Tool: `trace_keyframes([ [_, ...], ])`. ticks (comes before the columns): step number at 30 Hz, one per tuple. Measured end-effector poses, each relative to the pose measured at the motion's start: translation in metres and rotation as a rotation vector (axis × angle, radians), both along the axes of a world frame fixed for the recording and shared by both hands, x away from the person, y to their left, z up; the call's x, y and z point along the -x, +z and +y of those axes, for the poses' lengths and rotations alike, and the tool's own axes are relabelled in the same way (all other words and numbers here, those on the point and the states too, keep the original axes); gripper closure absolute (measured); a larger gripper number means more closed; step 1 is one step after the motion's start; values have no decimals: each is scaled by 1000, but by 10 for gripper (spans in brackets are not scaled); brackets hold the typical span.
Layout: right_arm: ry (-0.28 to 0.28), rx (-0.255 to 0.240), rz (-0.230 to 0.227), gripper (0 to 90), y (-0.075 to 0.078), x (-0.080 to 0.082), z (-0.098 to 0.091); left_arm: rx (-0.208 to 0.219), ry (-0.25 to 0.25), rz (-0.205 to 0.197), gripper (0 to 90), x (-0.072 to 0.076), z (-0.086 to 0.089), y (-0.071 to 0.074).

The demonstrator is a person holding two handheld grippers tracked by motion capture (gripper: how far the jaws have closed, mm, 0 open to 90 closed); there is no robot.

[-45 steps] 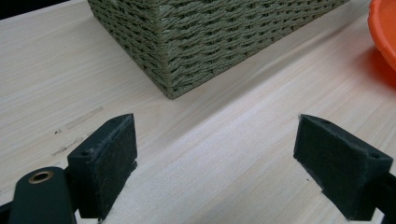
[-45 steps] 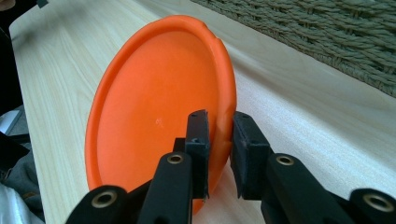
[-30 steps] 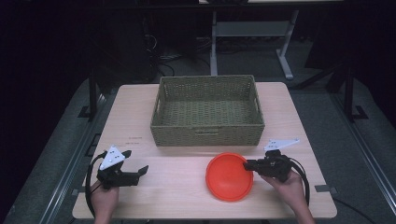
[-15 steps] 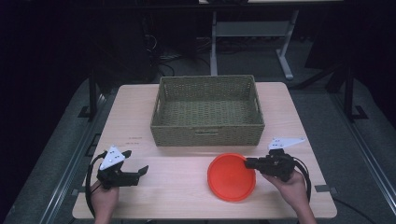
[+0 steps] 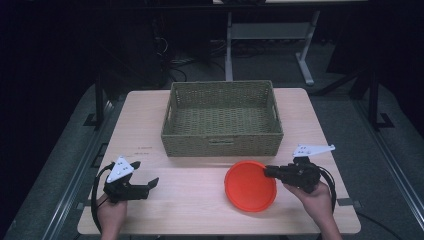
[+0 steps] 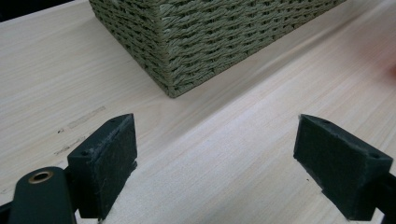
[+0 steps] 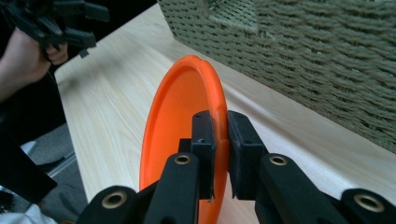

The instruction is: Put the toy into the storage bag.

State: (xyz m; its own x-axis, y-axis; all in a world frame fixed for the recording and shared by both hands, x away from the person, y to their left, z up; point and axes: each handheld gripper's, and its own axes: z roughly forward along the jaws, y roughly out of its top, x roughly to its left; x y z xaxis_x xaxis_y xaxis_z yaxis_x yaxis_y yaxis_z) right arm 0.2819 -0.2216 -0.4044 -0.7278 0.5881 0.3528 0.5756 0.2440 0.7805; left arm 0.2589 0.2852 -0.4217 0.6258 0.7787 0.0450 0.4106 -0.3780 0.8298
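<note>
Orange plastic, the plate (image 5: 250, 186) lies near the desk's (image 5: 200, 200) front edge, right of centre, before the basket (image 5: 222, 119); my right gripper (image 7: 220, 135) is clamped on its rim. It looks light, stiff and slippery, so the rim suits. My left gripper (image 6: 215, 158) gapes, holding nothing.

High view looks down and forward over the whole table (image 5: 200, 200). Left gripper view sits low, close to the wood, facing the wicker basket (image 6: 219, 37). Right gripper view hugs the orange plate (image 7: 182, 107); both share that basket.
</note>
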Motion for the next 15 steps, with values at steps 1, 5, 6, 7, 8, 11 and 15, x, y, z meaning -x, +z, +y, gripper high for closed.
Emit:
trace_keyframes([
  [1,1,-6,3,818,2,0,1,0,2,0,128,0,0,0],
  [5,16,8,9,818,12,-1,5,7,12,1,128,1,2,0],
  [6,17,16,10,818,15,-2,6,9,12,0,128,1,3,0],
  [7,22,22,6,818,18,-3,7,8,12,1,128,1,2,0],
  [8,23,25,2,818,20,-3,8,3,7,1,128,1,2,1],
  [11,33,36,6,818,26,-3,11,1,4,-5,128,1,1,0],
  [15,42,49,18,817,34,-5,13,2,-1,-1,128,0,0,0],
])
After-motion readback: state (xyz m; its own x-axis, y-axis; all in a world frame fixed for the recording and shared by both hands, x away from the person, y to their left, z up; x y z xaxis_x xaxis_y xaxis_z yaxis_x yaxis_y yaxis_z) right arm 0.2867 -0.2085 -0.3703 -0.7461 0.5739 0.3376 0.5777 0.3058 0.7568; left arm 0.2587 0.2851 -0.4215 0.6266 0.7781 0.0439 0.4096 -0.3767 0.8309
